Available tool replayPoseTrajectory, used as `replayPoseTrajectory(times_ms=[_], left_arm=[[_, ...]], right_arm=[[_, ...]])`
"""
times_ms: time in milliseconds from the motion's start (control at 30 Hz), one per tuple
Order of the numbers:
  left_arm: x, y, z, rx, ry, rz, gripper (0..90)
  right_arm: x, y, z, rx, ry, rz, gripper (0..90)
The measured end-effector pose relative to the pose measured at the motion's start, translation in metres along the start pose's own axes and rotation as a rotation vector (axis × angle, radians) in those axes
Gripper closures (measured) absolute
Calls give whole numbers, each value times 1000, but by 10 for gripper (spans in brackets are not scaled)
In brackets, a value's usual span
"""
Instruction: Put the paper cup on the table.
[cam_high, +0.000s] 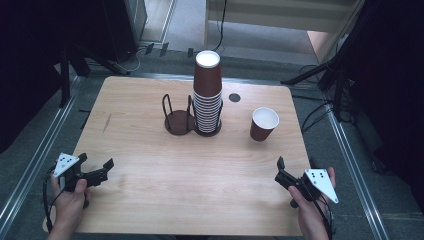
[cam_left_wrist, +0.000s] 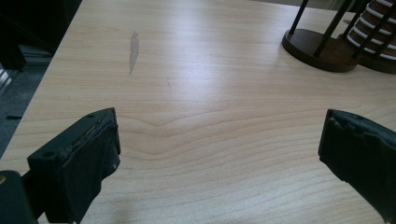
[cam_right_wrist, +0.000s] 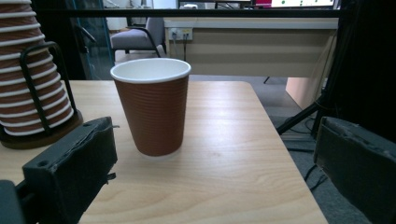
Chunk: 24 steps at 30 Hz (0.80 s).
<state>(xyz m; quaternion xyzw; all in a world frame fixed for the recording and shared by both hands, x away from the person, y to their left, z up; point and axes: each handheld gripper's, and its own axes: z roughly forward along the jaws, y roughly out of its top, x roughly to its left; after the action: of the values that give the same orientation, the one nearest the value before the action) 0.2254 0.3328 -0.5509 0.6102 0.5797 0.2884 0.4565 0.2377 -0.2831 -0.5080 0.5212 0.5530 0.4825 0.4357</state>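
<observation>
My left gripper (cam_high: 95, 170) sits over the near left corner of the table (cam_high: 150, 200), held in a hand (cam_high: 70, 197), its jaws spread wide with nothing between them. In the left gripper view the same gripper (cam_left_wrist: 219, 140) frames bare wood, with a grey streak (cam_left_wrist: 133, 51) in the grain farther off toward the left edge; that mark is a thin line (cam_high: 106, 123) from the high view. My right gripper (cam_high: 284, 171) hangs over the near right corner, and I see its jaws parted and empty too, held by the other hand (cam_high: 309, 210).

The right gripper view looks between its jaws (cam_right_wrist: 215, 154) at the single brown paper cup (cam_right_wrist: 152, 106), upright, mouth up, white inside, ribbed on the wall, standing alone on the wood well short of my jaws. From above that cup (cam_high: 263, 124) stands toward the right edge, past the middle of the table, apart from everything else.

Farther in, near the far edge at the centre, stands the double wire holder (cam_high: 181, 122). Its left ring is bare; its right ring carries the tall stack of cups (cam_high: 207, 95). The high view gives the whole stack with its white top; the right gripper view gives its lower rims (cam_right_wrist: 32, 70) behind a black rod, and the left gripper view catches the holder base (cam_left_wrist: 322, 46) at the upper right. A small dark disc (cam_high: 234, 97) lies just right of the stack.
</observation>
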Motion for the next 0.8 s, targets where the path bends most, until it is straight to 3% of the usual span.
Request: replayPoseTrajectory(times_ms=[800], left_arm=[[-1, 0, 0, 0, 1, 3, 0]], right_arm=[[-31, -31, -33, 52, -67, 13, 0]])
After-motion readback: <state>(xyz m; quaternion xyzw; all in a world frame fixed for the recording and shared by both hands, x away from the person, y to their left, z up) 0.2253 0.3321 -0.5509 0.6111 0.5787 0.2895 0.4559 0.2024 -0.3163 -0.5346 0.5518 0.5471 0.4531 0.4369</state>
